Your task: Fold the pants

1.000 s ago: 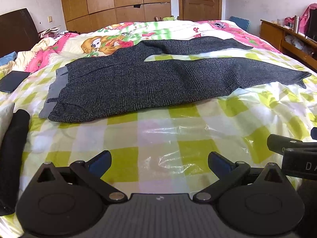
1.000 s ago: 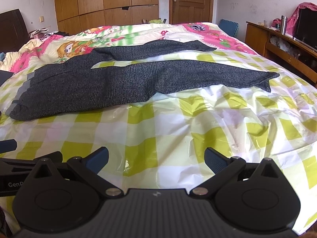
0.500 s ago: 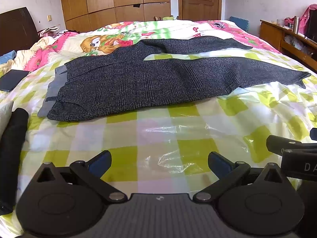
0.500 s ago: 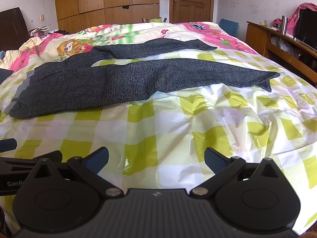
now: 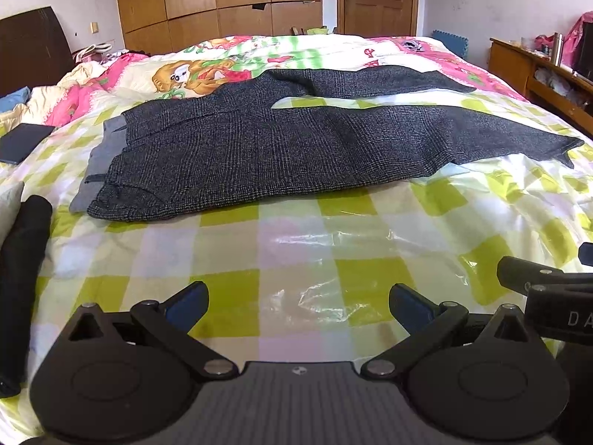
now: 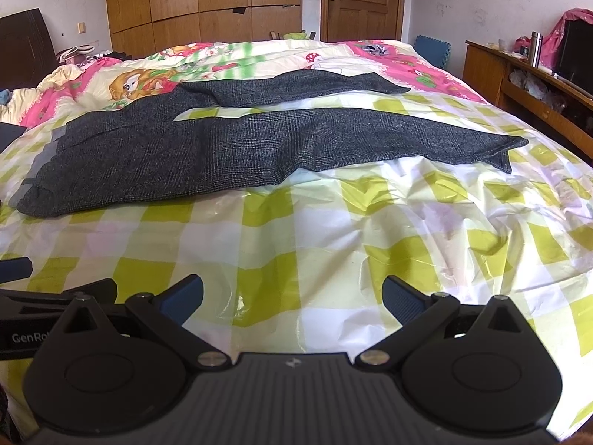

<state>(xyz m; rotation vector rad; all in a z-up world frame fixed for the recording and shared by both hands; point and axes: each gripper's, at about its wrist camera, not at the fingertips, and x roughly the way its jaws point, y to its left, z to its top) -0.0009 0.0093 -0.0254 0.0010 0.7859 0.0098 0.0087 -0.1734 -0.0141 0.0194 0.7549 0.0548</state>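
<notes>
Left gripper (image 5: 298,302) low over the checked plastic sheet (image 5: 296,244), level, pointing across the bed, fingers spread wide, nothing between them. Rolled dark item (image 5: 22,259) at far left. Pants (image 5: 281,148) lie flat and unfolded ahead, well apart from both tools: waistband left, two legs splayed rightward, far leg reaching onto the cartoon quilt (image 5: 207,70). Right gripper (image 6: 292,300) same pose, beside the left, fingers also wide apart and empty. Versus 1 s ago: both views nearly unchanged, a slight drift forward; pants haven't moved.
</notes>
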